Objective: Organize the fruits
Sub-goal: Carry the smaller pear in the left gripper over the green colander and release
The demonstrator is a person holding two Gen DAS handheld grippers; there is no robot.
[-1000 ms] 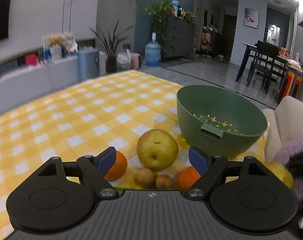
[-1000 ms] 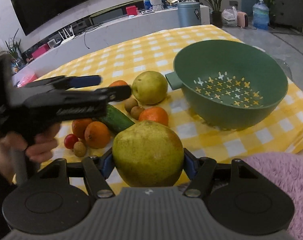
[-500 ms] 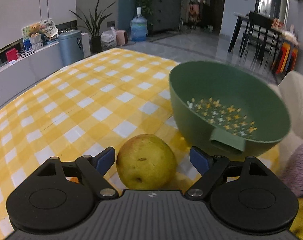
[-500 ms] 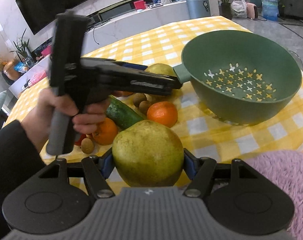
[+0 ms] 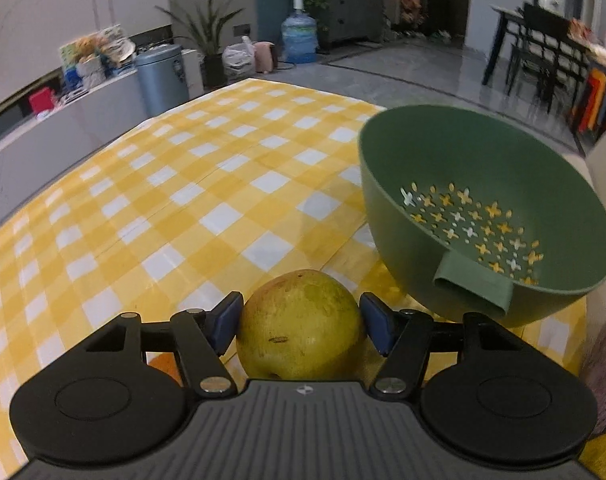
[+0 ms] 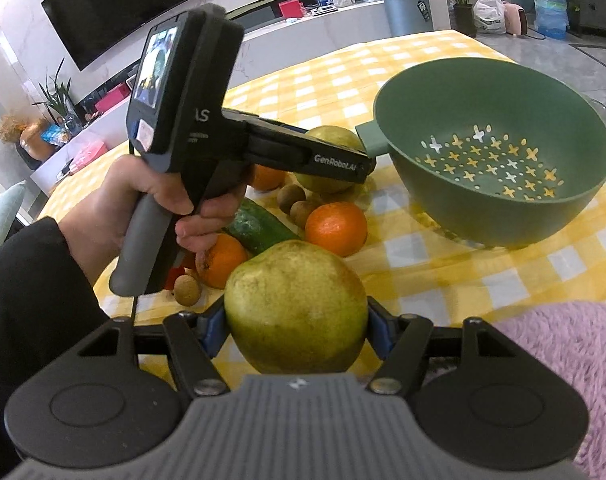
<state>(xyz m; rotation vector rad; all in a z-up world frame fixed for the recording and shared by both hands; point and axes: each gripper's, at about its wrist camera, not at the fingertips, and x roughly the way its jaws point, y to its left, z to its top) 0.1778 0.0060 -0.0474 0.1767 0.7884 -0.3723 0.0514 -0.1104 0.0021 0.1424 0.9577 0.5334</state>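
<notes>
My left gripper [image 5: 301, 326] is shut on a yellow-green pear [image 5: 299, 326] on the yellow checked tablecloth [image 5: 175, 200], just left of the empty green colander bowl [image 5: 515, 160]. My right gripper [image 6: 297, 330] is shut on a second, larger pear [image 6: 297, 304] held near the table's front edge. In the right wrist view the left gripper's body [image 6: 207, 128] reaches over the fruit pile to the first pear [image 6: 327, 136] beside the bowl's handle [image 6: 369, 140].
The pile holds oranges [image 6: 335, 228], a green cucumber [image 6: 259, 228] and small brown fruits [image 6: 291, 196]. A pink fuzzy cloth [image 6: 555, 356] lies at the front right. The bowl [image 6: 543, 112] stands at the table's right side.
My left gripper moved forward over the pile and closed its fingers on the pear by the bowl. My right gripper kept its pear and stayed near the front edge.
</notes>
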